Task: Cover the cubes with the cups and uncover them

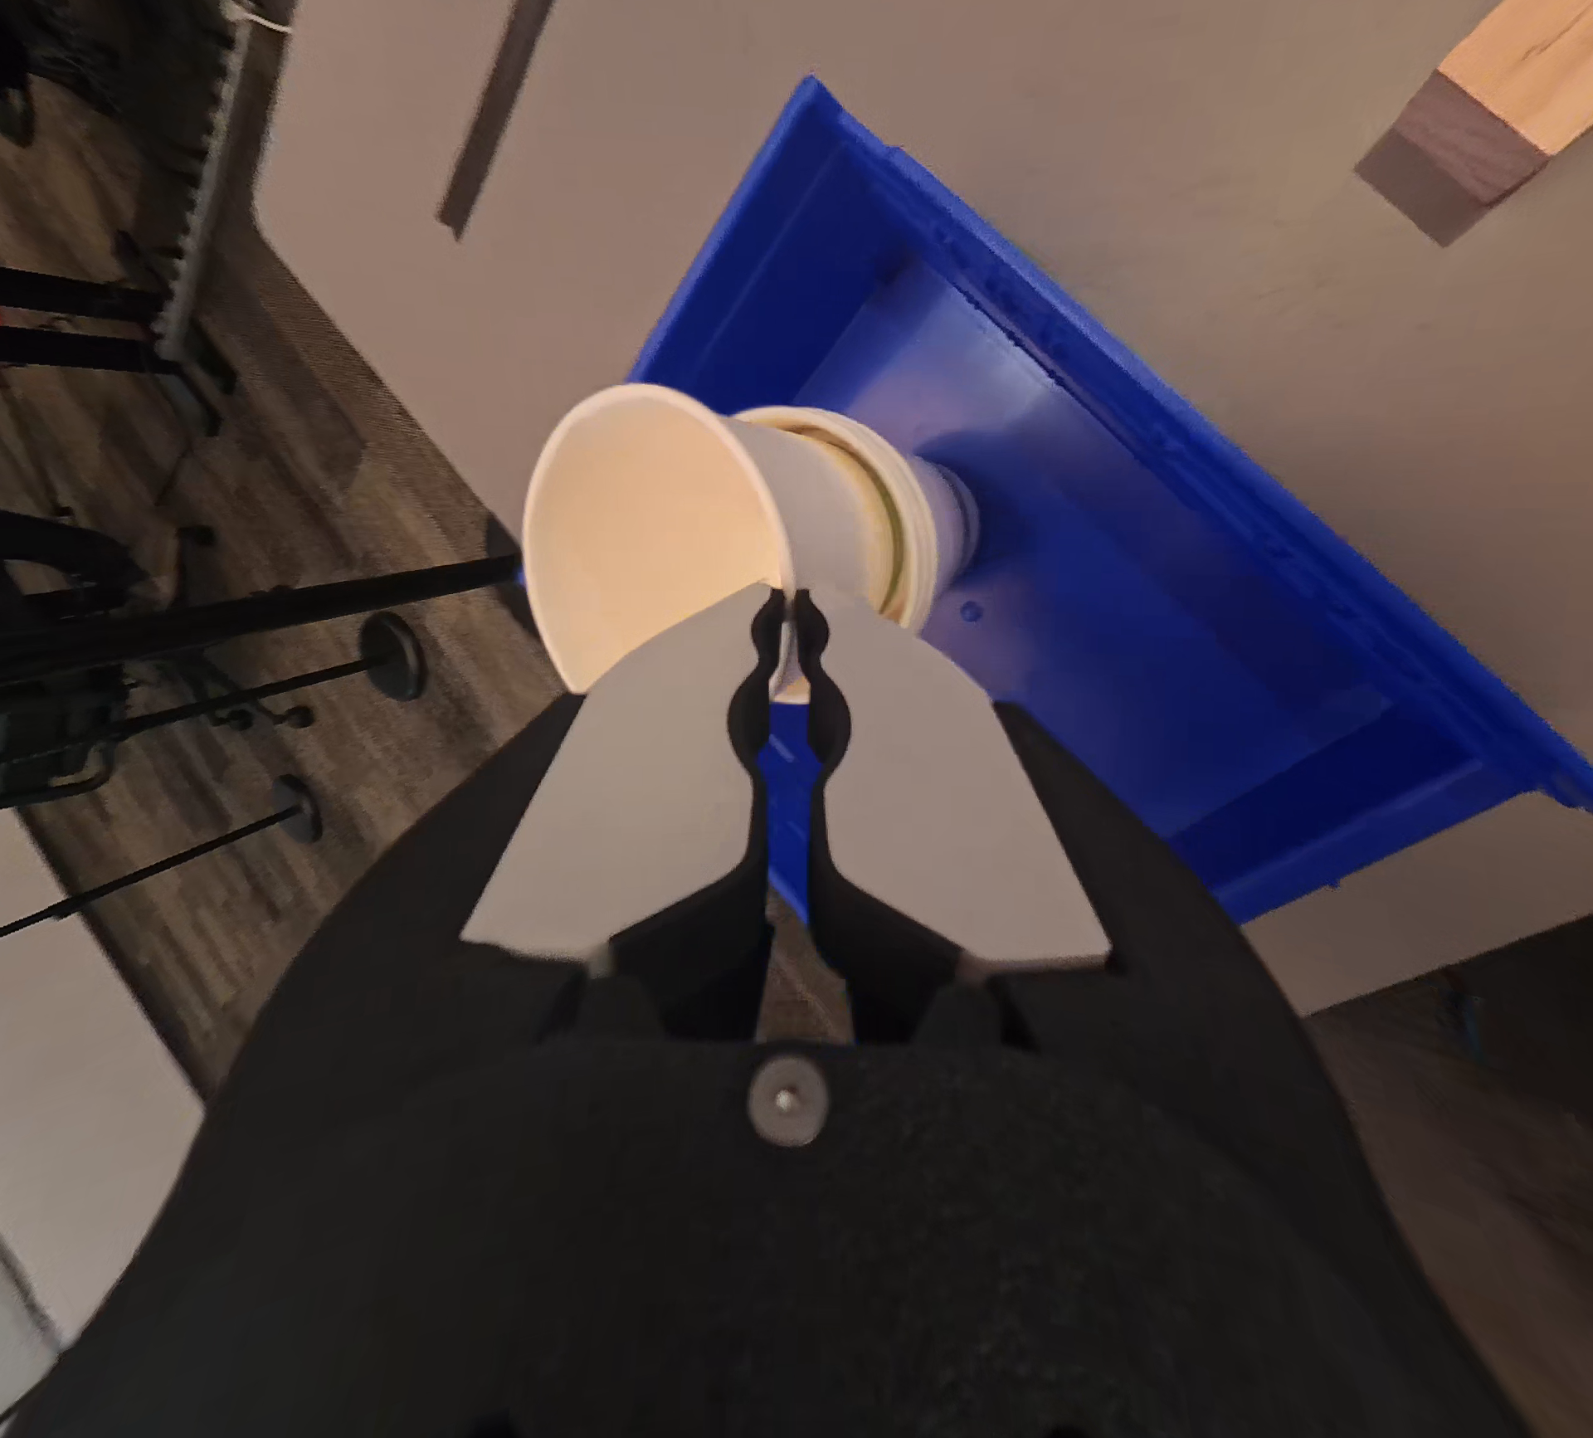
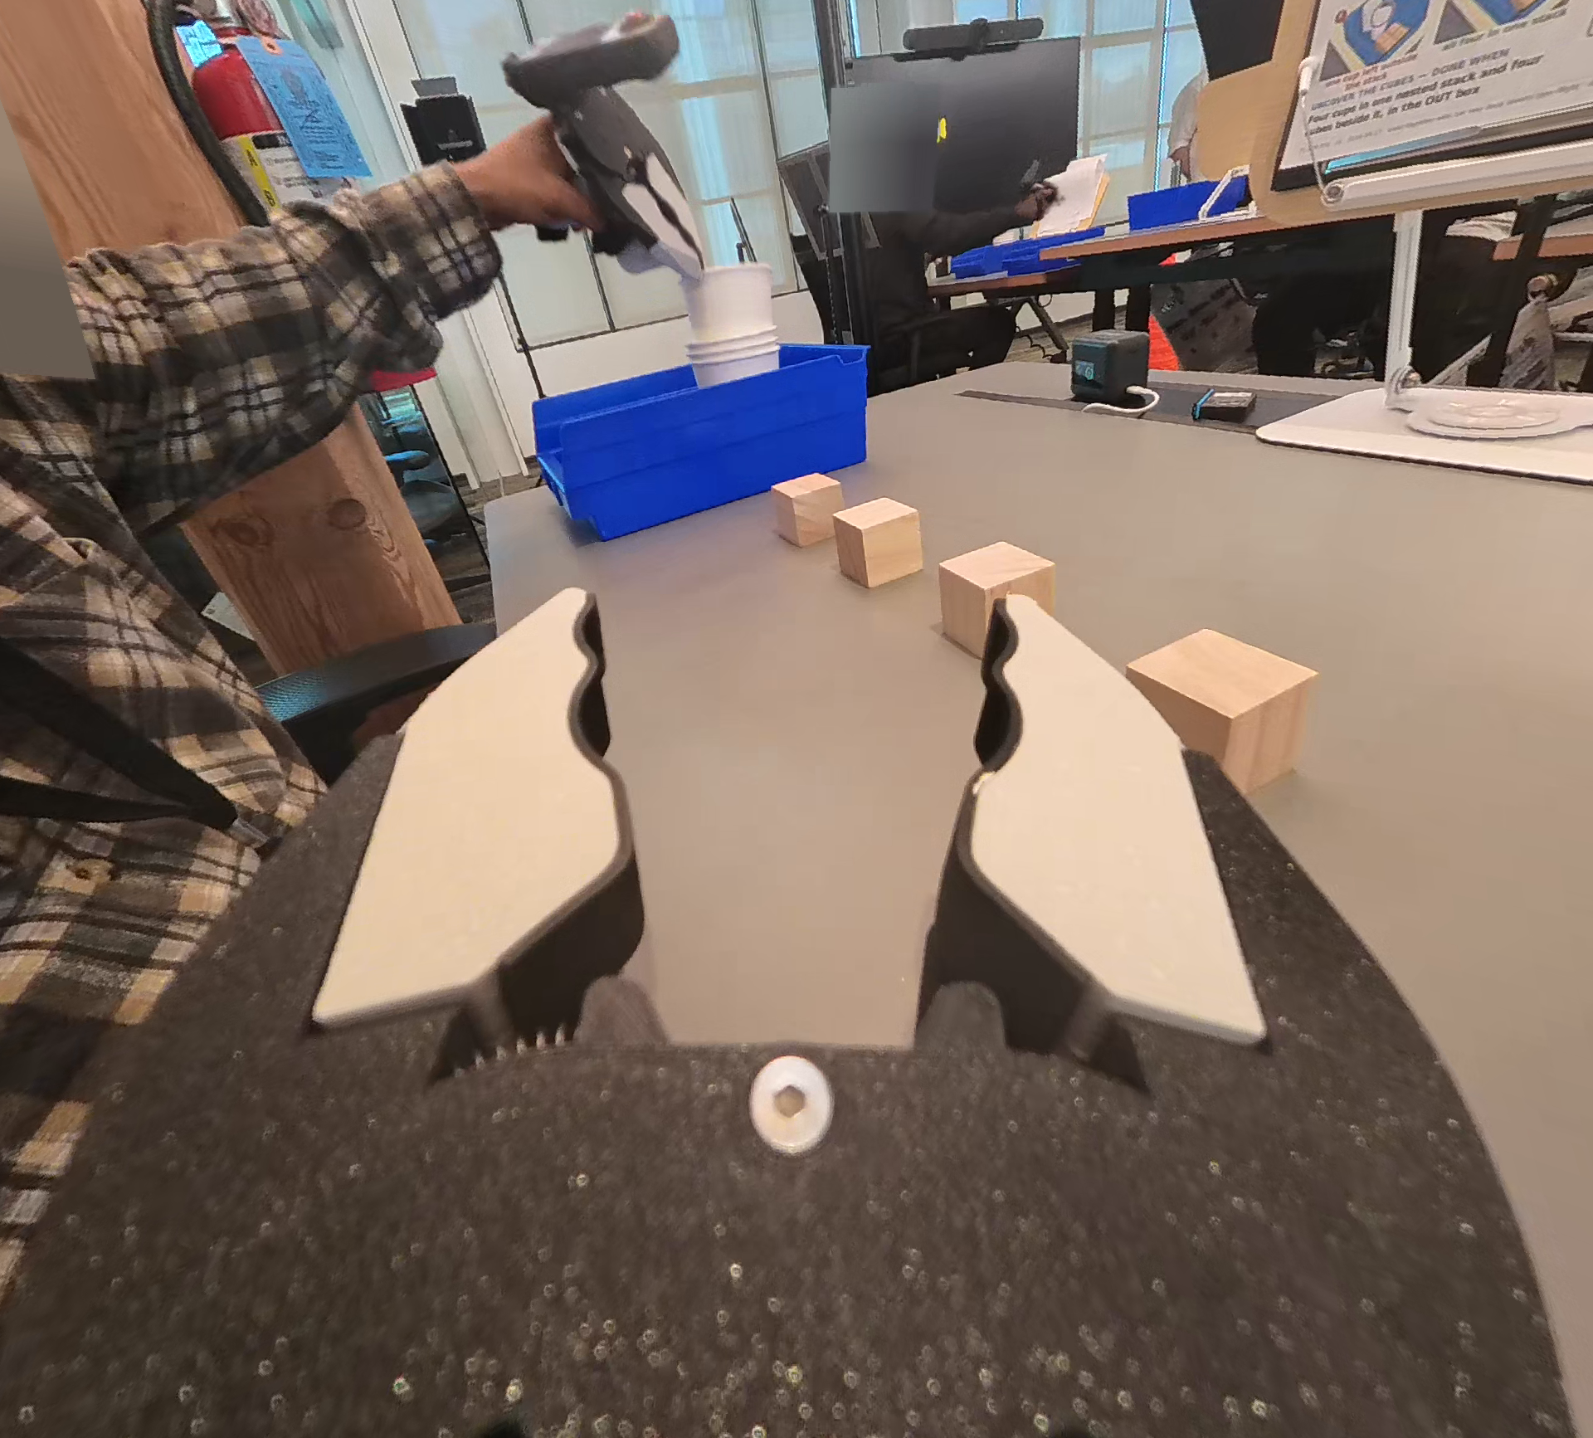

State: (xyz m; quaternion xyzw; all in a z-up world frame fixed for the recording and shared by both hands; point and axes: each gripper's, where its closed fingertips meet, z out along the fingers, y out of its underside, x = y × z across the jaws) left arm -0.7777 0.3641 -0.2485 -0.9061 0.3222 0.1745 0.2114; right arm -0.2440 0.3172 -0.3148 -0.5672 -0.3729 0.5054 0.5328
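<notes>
Right wrist view first: 4 wooden cubes (image 2: 879, 540) sit in a loose diagonal row on the grey tabletop (image 2: 1293, 578), all bare and none touching. The right tongs (image 2: 789, 647) are spread wide and holding nothing, low over the tabletop; the 3rd cube from the far end is just past the right-hand fingertip. Lots of bare surface around the row, and the near-left tabletop edge drops off by a wooden post (image 2: 112, 207).

1 blue bin (image 2: 690, 440) sits near the far-left corner, close to that edge. Inside it there's a nested stack of white paper cups (image 2: 734, 355); I count roughly 3 rims, hard to be sure. The left tongs (image 2: 681, 259) are pinched shut on the rim of the top cup (image 2: 731, 297), which sticks well up out of the stack.

Left wrist view agrees: left tongs (image 1: 791, 603) clamped on the cup's (image 1: 655, 534) wall, open mouth toward the camera, stack (image 1: 905, 526) below in the bin (image 1: 1121, 621).
</notes>
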